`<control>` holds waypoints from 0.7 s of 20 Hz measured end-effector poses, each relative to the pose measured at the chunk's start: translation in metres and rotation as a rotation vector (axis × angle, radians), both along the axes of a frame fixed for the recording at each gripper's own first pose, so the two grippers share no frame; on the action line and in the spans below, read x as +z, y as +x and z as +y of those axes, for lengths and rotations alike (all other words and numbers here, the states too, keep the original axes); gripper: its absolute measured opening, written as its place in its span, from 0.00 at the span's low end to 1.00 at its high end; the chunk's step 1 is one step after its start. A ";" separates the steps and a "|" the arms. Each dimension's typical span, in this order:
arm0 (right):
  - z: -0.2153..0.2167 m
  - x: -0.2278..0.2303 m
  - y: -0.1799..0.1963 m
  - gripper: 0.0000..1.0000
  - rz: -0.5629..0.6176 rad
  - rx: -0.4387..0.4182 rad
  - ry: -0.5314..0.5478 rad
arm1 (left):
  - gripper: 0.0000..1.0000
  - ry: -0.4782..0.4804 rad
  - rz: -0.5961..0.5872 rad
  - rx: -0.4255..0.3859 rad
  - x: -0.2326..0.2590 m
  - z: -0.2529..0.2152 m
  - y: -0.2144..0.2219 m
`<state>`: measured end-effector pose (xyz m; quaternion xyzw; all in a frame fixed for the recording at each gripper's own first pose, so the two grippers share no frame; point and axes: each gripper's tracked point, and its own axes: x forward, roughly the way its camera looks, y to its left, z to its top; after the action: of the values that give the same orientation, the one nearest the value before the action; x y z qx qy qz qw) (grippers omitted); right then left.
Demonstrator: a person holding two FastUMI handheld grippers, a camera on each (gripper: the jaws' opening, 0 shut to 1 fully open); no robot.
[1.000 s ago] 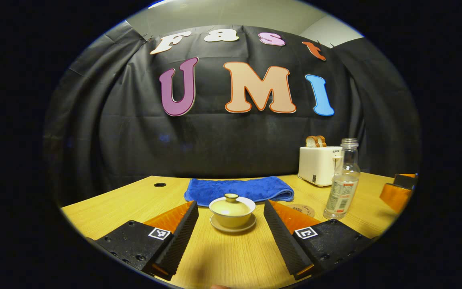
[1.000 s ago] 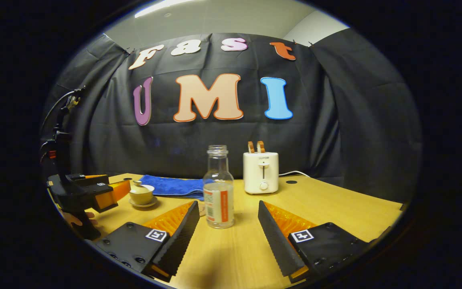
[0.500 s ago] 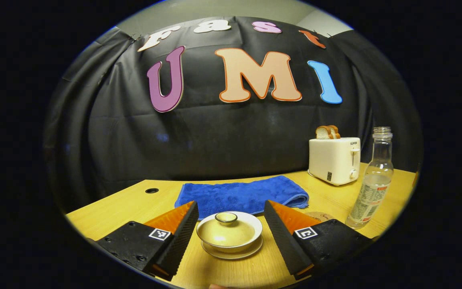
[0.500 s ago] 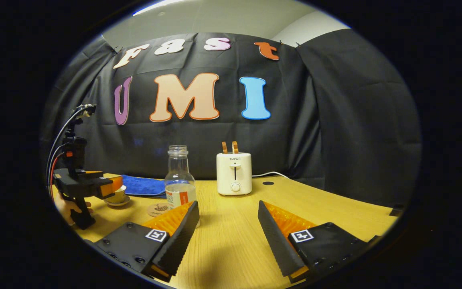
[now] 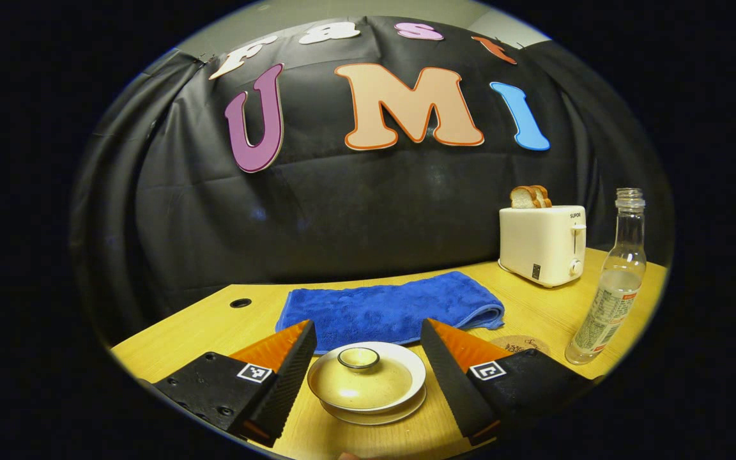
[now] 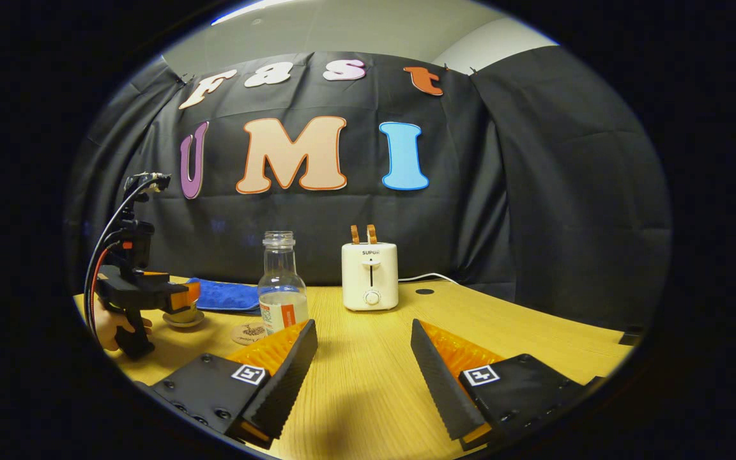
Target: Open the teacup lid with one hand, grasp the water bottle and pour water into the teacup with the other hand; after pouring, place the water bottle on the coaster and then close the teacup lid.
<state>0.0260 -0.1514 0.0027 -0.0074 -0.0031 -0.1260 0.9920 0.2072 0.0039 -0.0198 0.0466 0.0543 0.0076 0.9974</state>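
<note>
A pale yellow lidded teacup (image 5: 366,383) on its saucer sits between the fingers of my left gripper (image 5: 367,331), which stands open around it; neither finger touches the lid or its knob (image 5: 358,358). The clear water bottle (image 5: 611,287), uncapped and part full, stands upright at the right, with the round cork coaster (image 5: 521,345) beside it. In the right gripper view the bottle (image 6: 282,287) stands left of and beyond my open right gripper (image 6: 363,329), which holds nothing. The coaster (image 6: 250,333) lies left of the bottle. Farther left, the left gripper (image 6: 151,294) straddles the teacup (image 6: 183,316).
A folded blue towel (image 5: 393,310) lies behind the teacup. A white toaster (image 5: 542,246) holding bread slices stands at the back right, its cord trailing on the wooden table (image 6: 502,326). A hand (image 6: 109,326) grips the left gripper's handle.
My left gripper has moved forward and down until its fingers flank the teacup. The right gripper has swung so that the bottle now sits left of its fingers; it stays open.
</note>
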 end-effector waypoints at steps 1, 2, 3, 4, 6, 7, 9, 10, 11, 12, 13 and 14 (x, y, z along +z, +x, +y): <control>-0.001 0.000 0.000 0.95 0.000 0.000 0.000 | 0.96 0.004 0.005 -0.004 -0.002 0.000 0.001; 0.000 0.000 0.000 0.94 0.001 0.000 0.000 | 0.95 0.007 0.010 -0.004 -0.003 -0.001 0.001; 0.000 0.000 0.000 0.92 0.000 0.000 0.000 | 0.92 0.014 0.016 -0.007 -0.004 -0.002 0.003; -0.001 0.000 0.000 0.92 0.000 0.000 0.000 | 0.85 0.019 0.020 -0.006 -0.004 -0.003 0.003; -0.001 0.000 0.000 0.95 0.000 0.001 0.000 | 0.69 0.028 0.028 -0.008 -0.006 -0.003 0.004; -0.001 0.000 0.000 0.92 0.000 0.001 0.000 | 0.58 0.032 0.031 -0.009 -0.006 -0.004 0.003; 0.000 0.000 0.000 0.92 0.001 0.006 0.000 | 0.55 0.030 0.032 -0.007 -0.006 -0.003 0.003; -0.002 0.001 0.000 0.92 0.001 0.003 0.000 | 0.53 0.026 0.033 -0.006 -0.005 -0.003 0.003; -0.006 0.000 -0.001 0.92 -0.001 -0.002 -0.001 | 0.53 0.021 0.035 0.001 -0.007 -0.001 0.004; -0.010 0.000 -0.001 0.92 -0.001 -0.009 -0.001 | 0.49 0.013 0.034 0.008 -0.006 0.001 0.004; -0.013 0.000 -0.001 0.92 -0.002 -0.016 -0.001 | 0.46 0.007 0.036 0.015 -0.007 0.002 0.003; -0.016 0.001 -0.002 0.92 -0.003 -0.024 -0.001 | 0.37 0.004 0.035 0.021 -0.007 0.003 0.004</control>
<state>0.0240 -0.1676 0.0038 -0.0080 -0.0044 -0.1376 0.9904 0.2109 0.0074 -0.0269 0.0480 0.0724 0.0174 0.9961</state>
